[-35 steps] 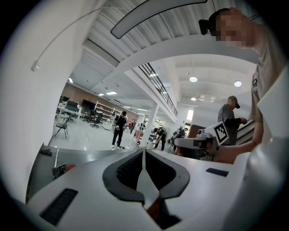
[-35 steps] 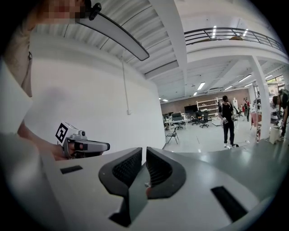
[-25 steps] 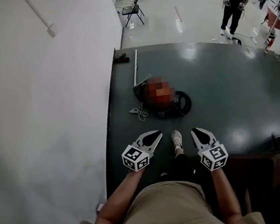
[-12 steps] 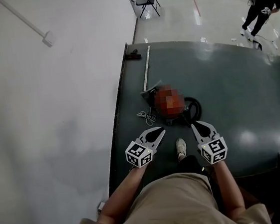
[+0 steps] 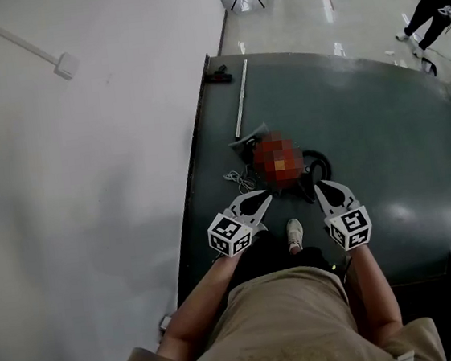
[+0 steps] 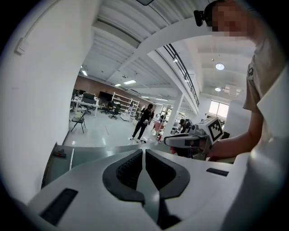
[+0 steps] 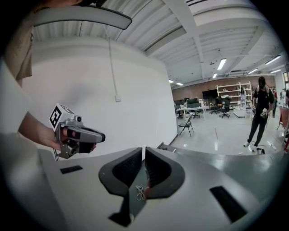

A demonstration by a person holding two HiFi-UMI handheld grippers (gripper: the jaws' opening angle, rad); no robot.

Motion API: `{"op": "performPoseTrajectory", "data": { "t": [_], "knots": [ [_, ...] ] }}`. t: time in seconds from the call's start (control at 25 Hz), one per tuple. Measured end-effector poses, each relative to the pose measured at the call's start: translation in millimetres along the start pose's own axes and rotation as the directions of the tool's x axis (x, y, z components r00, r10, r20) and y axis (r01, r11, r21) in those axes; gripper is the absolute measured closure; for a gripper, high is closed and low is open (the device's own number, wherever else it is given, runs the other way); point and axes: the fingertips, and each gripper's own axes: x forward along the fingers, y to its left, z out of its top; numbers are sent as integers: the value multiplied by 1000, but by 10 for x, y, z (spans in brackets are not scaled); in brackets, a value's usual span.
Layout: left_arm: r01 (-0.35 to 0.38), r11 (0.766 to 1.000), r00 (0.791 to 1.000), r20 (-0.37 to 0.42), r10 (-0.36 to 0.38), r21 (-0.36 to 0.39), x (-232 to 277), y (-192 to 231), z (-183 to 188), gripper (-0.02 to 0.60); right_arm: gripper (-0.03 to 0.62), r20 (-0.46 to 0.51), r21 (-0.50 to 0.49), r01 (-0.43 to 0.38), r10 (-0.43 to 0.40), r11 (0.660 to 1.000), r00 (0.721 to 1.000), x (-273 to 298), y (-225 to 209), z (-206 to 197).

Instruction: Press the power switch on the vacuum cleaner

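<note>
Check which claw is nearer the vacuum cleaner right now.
Right, narrowly. In the head view the right claw tip reaches the vacuum cleaner's hose loop on its right side. The left claw hangs just short of its near left edge. Neither appears to touch it.

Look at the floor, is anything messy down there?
A bit. The vacuum cleaner has its white cord in a loose tangle beside it, not wound up, and a long metal tube lies flat on the dark mat behind. Nothing looks spilled or broken.
</note>
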Motion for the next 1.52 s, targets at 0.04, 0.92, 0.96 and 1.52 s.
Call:
{"op": "performPoseTrajectory", "data": {
  "t": [0.04,0.92,0.96,1.52],
  "knots": [
    [2,1000,1000,-6,-2,4,41,73,7,572,577,-9,1,0,0,1000,1000,70,-28,-9],
    [112,993,947,-305,-99,28,1070,2103,-768,574,579,-310,-13,180,-175,984,934,2155,-889,-1280],
    [117,993,942,-320,-103,24,1144,2177,-877,574,579,-336,-15,181,-175,983,926,2276,-942,-1467],
    [119,993,862,-495,-107,-9,1850,3085,-2365,577,579,-628,-63,138,-147,988,764,3710,-1192,-3970]
  ]
}}
